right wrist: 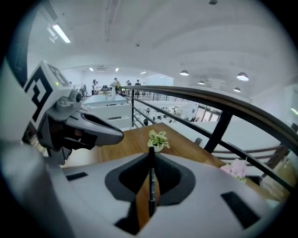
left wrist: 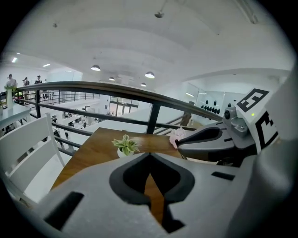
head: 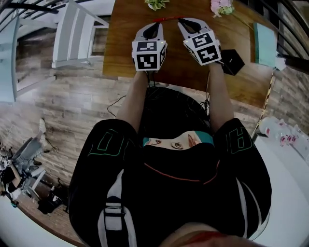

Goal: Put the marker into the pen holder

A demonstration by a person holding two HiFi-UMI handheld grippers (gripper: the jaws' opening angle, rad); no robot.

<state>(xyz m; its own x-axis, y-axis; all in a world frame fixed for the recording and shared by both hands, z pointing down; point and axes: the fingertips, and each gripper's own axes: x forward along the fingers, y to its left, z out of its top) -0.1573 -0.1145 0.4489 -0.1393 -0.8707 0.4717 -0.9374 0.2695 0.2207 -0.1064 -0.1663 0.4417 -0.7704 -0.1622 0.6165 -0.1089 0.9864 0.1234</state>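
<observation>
Far left, off the table: white slatted chair [head: 72,34] on the wood floor. A wooden table [head: 120,53] stands ahead of the person, with a dark railing [left wrist: 153,100] past its far edge.

Left gripper [head: 155,26]: held over the middle of the table, marker cube on top, jaws pointing away from the person. In the left gripper view the two jaws are pressed together at the tips. Only table wood shows through the gap below. Nothing is held.

Small potted plant [head: 157,4]: green and white leaves in a white pot, at the far edge of the table, beyond the tips of both grippers.

Right gripper [head: 184,24]: just beside the left one and angled toward it. The two sets of tips are near each other but not touching. Its jaws are closed on the marker [right wrist: 151,186].

The marker is thin and dark. In the right gripper view it stands upright, and its top end pokes above the jaw tips in line with the plant. It is held in the air over the table, not in the pen holder [head: 231,61].

The pen holder is black with a square top. It stands on the table just right of the right gripper's cube.

Pink flowers [head: 221,7]: at the far edge, right of the plant.

Pale green flat pad [head: 265,44]: near the table's right edge.
</observation>
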